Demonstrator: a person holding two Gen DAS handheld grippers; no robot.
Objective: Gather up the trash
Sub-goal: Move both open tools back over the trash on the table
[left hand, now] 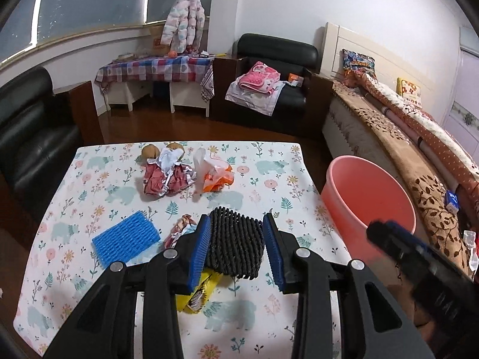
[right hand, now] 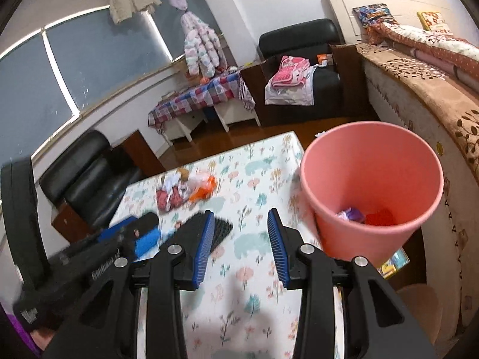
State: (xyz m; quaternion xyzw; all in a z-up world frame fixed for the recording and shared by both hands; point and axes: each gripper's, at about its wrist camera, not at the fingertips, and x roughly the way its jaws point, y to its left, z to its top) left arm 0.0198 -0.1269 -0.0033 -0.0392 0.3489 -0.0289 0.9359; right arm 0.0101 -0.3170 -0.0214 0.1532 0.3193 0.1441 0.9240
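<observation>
Walls: I see white walls (left hand: 374, 6).
Windows: a wide curved window (right hand: 98, 59), dark outside.
Floor: brown shiny wood (left hand: 167, 125).
Sofa: one black sofa (left hand: 30, 137) on my left.
Armchair: a black armchair (left hand: 278, 59) at the far wall, with folded cloths (left hand: 257, 85) on it.
Side table: low, under a checked cloth (left hand: 155, 70).
Bed: at right, with a brown flowered cover (left hand: 398, 155).

The pink bin (right hand: 371, 179) is smooth plastic with a matt sheen; the table cover (left hand: 263, 185) is a printed cloth or vinyl sheet, which cannot be told apart here. The black mesh sleeve (left hand: 236, 242) and blue mesh sleeve (left hand: 125, 236) appear to be soft foam netting, ribbed and matt. Both grippers have 2 glossy black plastic arms, ridged blue pads (left hand: 199, 251) and metal pivot pins.
</observation>
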